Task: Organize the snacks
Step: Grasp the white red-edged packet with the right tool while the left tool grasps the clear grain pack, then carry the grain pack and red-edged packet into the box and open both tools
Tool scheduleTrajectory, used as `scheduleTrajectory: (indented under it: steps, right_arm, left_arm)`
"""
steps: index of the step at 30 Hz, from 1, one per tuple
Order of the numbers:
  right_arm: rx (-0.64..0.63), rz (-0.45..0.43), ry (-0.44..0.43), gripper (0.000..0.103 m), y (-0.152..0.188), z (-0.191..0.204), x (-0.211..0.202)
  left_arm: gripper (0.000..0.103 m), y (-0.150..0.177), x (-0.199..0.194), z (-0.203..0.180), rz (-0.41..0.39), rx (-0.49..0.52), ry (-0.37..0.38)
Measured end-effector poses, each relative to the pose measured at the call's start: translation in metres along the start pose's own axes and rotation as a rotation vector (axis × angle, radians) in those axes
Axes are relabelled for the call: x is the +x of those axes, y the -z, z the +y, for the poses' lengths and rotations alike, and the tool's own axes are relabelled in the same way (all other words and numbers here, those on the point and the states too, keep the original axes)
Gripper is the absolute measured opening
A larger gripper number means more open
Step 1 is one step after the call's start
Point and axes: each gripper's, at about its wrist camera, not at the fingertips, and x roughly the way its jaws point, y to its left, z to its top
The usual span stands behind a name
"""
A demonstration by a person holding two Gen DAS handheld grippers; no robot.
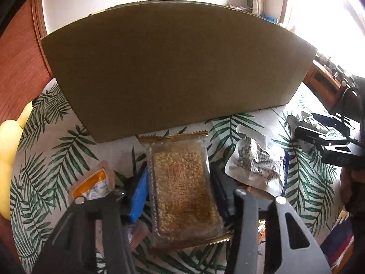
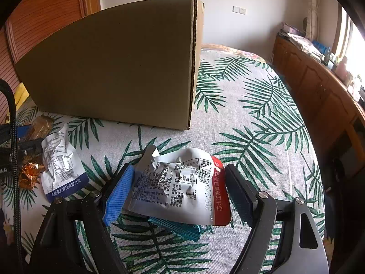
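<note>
Item: sesame bar pack [image 1: 182, 191], in front of cardboard box [image 1: 178, 68]. Left gripper [image 1: 180, 187] clamped its long sides; stiff, brittle, light. Right gripper [image 2: 178, 191] held red-edged pouch [image 2: 180, 189], crinkly, near box.

A leaf-print tablecloth [image 2: 251, 118] covers the table — wooden cabinets [image 2: 314, 84] line the right wall.

I'm working in a home room; leaf-print tablecloth [image 2: 262, 118] is covering the table; wooden sideboard [image 2: 314, 84] is holding clutter by a bright window; wall switch [image 2: 239, 10] is showing.
</note>
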Motion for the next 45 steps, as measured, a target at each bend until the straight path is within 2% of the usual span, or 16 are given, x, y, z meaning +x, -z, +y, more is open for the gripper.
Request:
scheduleTrajectory:
  steps: [5, 14, 17, 20, 22, 25, 28, 37, 45]
  right_arm:
    - [-0.005, 0.001, -0.001, 0.083, 0.000, 0.001, -0.001]
    - [-0.018, 0.012, -0.008, 0.082, -0.002, 0.001, 0.001]
    - [-0.009, 0.002, -0.020, 0.075, 0.000, -0.001, -0.004]
    - [0.022, -0.018, -0.072, 0.062, 0.003, -0.008, -0.011]
    - [0.015, -0.033, -0.063, 0.053, 0.006, -0.007, -0.016]
    - [-0.003, -0.054, -0.058, 0.044, 0.008, -0.001, -0.024]
    - [-0.019, -0.088, -0.042, 0.043, 0.007, 0.006, -0.035]
    - [0.041, -0.179, -0.146, 0.043, -0.016, 0.001, -0.076]
    - [0.012, -0.228, -0.162, 0.043, -0.034, 0.013, -0.096]
  left_arm:
    - [0.043, 0.004, -0.011, 0.003, -0.029, 0.010, 0.001]
    - [0.043, 0.008, -0.047, 0.001, -0.110, -0.004, 0.050]
    - [0.043, 0.011, -0.053, -0.003, -0.121, -0.005, 0.069]
    - [0.043, 0.013, -0.056, -0.005, -0.126, -0.004, 0.085]
    - [0.043, 0.015, -0.057, -0.005, -0.130, -0.002, 0.089]
    - [0.043, 0.016, -0.056, -0.004, -0.134, -0.001, 0.089]
    - [0.043, 0.016, -0.057, -0.004, -0.136, -0.005, 0.093]
    - [0.043, 0.015, -0.061, -0.005, -0.137, -0.012, 0.105]
    - [0.044, -0.003, -0.079, -0.005, -0.185, -0.004, 0.123]
